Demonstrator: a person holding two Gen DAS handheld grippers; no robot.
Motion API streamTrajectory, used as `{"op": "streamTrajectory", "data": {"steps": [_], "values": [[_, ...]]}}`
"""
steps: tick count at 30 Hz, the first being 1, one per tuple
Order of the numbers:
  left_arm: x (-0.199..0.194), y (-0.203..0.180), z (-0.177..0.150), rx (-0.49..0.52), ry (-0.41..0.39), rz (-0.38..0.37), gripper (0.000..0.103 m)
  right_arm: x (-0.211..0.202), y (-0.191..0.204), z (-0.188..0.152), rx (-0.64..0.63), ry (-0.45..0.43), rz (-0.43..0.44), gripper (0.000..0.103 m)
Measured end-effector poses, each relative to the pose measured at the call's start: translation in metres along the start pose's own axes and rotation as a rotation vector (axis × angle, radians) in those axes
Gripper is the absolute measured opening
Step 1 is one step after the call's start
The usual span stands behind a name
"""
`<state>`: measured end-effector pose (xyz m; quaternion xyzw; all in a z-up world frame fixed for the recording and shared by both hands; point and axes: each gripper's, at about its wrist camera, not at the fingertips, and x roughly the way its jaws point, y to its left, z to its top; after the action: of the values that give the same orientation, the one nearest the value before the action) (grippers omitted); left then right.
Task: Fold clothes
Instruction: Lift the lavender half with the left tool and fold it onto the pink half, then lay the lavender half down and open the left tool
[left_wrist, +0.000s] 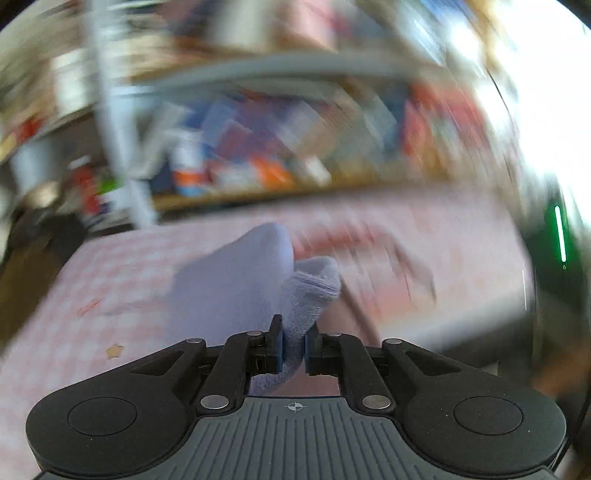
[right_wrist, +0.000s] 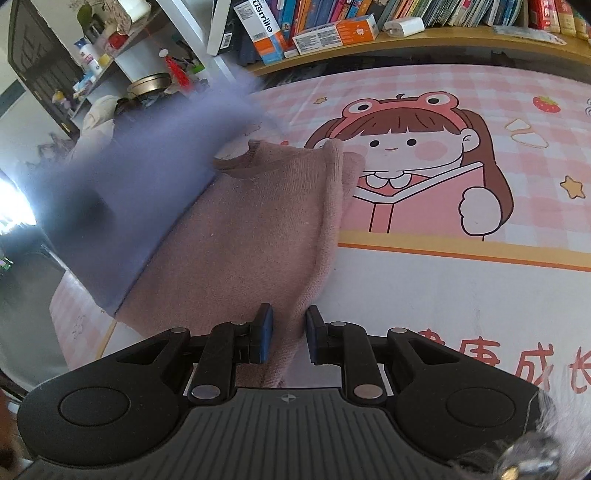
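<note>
In the left wrist view, which is smeared by motion, my left gripper (left_wrist: 294, 343) is shut on a fold of a lavender terry garment (left_wrist: 236, 280), held up above the pink checked table cover (left_wrist: 92, 288). In the right wrist view that lavender garment (right_wrist: 147, 177) is a blurred sheet at the left, overlapping a dusty pink sweater (right_wrist: 251, 229). The sweater lies on the cover, collar away from me. One edge of it rises in a ridge into my right gripper (right_wrist: 289, 332), which is shut on it.
The table cover (right_wrist: 443, 288) carries a cartoon girl print and red characters at the right. A wooden shelf of books and boxes (right_wrist: 332, 29) runs behind the table, with a cluttered white rack (right_wrist: 140, 55) at the left. A dark device with a green light (left_wrist: 559, 236) is at the right.
</note>
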<state>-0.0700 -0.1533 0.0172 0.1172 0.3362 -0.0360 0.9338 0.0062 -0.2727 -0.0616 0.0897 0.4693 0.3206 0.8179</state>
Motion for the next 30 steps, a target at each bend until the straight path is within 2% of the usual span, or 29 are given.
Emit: {"op": "streamTrajectory", "data": {"steps": [2, 6, 11, 15, 20, 24, 28, 29, 30], "values": [[0.016, -0.028, -0.008, 0.148, 0.093, 0.013, 0.018, 0.001, -0.003, 0.001, 0.006, 0.003, 0.014, 0.018], [0.025, -0.049, -0.019, 0.283, 0.112, 0.04, 0.019, 0.0, -0.006, 0.001, 0.006, 0.007, 0.031, 0.018], [0.024, -0.039, -0.019, 0.212, 0.105, -0.007, 0.022, 0.0, -0.007, 0.0, 0.011, 0.007, 0.039, 0.018], [0.023, -0.032, -0.019, 0.155, 0.098, -0.045, 0.031, 0.0, -0.006, 0.001, 0.011, 0.008, 0.034, 0.019], [0.006, -0.009, -0.011, 0.052, 0.065, -0.133, 0.036, 0.0, -0.005, 0.001, 0.022, 0.008, 0.018, 0.021], [-0.017, 0.011, -0.006, -0.054, 0.009, -0.188, 0.036, -0.001, -0.005, 0.001, 0.041, 0.006, 0.001, 0.023], [-0.041, 0.031, 0.006, -0.112, -0.089, -0.245, 0.036, -0.003, -0.005, 0.001, 0.064, -0.002, -0.012, 0.026], [-0.046, 0.037, 0.011, -0.128, -0.118, -0.266, 0.037, -0.003, -0.006, 0.001, 0.073, -0.004, -0.013, 0.026], [-0.051, 0.043, 0.015, -0.144, -0.147, -0.286, 0.045, -0.003, -0.006, 0.0, 0.081, -0.007, -0.015, 0.026]]}}
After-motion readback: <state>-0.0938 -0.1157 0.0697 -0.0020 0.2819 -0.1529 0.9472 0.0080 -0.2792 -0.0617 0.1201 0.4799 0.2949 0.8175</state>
